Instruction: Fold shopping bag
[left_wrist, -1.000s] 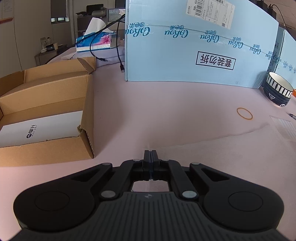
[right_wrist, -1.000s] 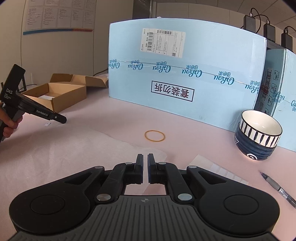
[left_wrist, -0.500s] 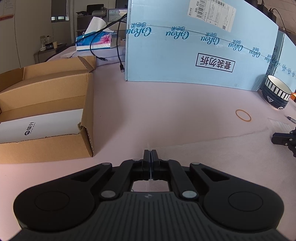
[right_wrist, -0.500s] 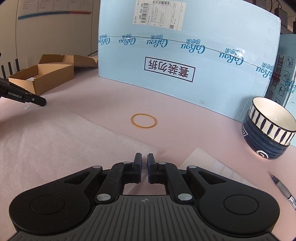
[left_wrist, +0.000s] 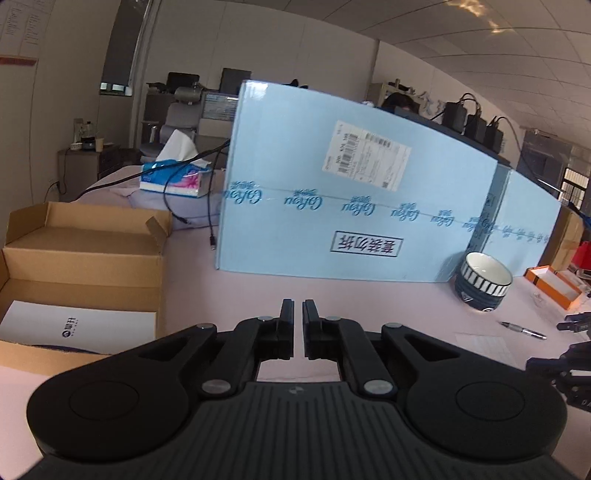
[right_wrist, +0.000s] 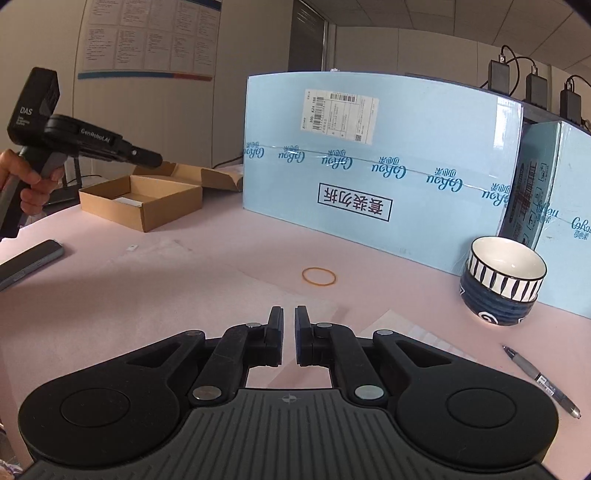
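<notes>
Left gripper (left_wrist: 298, 321) has risen; only right view shows rubber band (right_wrist: 318, 276).

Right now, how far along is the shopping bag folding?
Done: nothing I can confirm. The thin translucent bag lies spread flat on the pink table, with no fold visible. In hand: nothing. The left gripper is shut, empty and up in the air, and the right gripper is shut and empty over the bag. Left: gripping an edge and making every fold.
</notes>
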